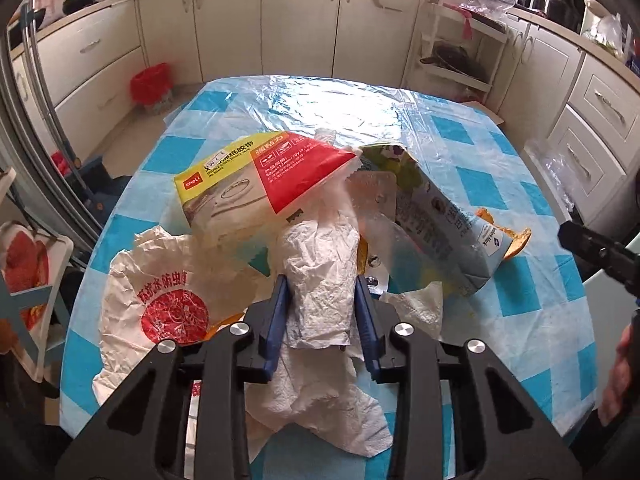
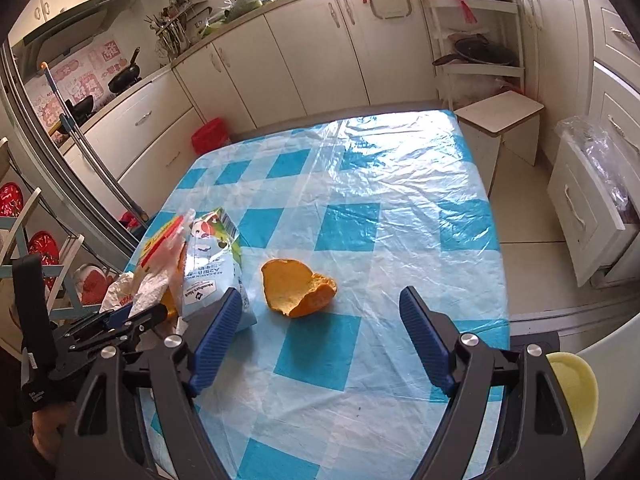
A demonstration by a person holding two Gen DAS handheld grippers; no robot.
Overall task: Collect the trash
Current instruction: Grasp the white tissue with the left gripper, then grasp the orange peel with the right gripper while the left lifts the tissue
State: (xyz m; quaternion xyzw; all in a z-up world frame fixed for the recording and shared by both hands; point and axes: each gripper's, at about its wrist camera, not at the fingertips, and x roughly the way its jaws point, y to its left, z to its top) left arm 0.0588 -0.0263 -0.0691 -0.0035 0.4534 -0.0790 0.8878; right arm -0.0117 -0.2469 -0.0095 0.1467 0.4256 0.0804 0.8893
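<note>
My left gripper (image 1: 322, 280) is shut on a crumpled white paper towel (image 1: 320, 280) in a pile of trash on the checked table (image 1: 520, 208). The pile holds a yellow-and-red tape package (image 1: 260, 176), a white printed paper bag (image 1: 160, 304) and a blue milk carton (image 1: 448, 224). An orange peel (image 2: 298, 286) lies on the table just ahead of my right gripper (image 2: 320, 300), which is open and empty above the table. The carton (image 2: 212, 272) stands to its left. The left gripper (image 2: 120, 316) shows at the right wrist view's left edge.
A red bin (image 2: 209, 135) stands on the floor beyond the table's far left corner. A white stool (image 2: 500, 120) is at the far right corner. A yellow bowl (image 2: 576, 384) sits at the right edge. Cabinets line the walls.
</note>
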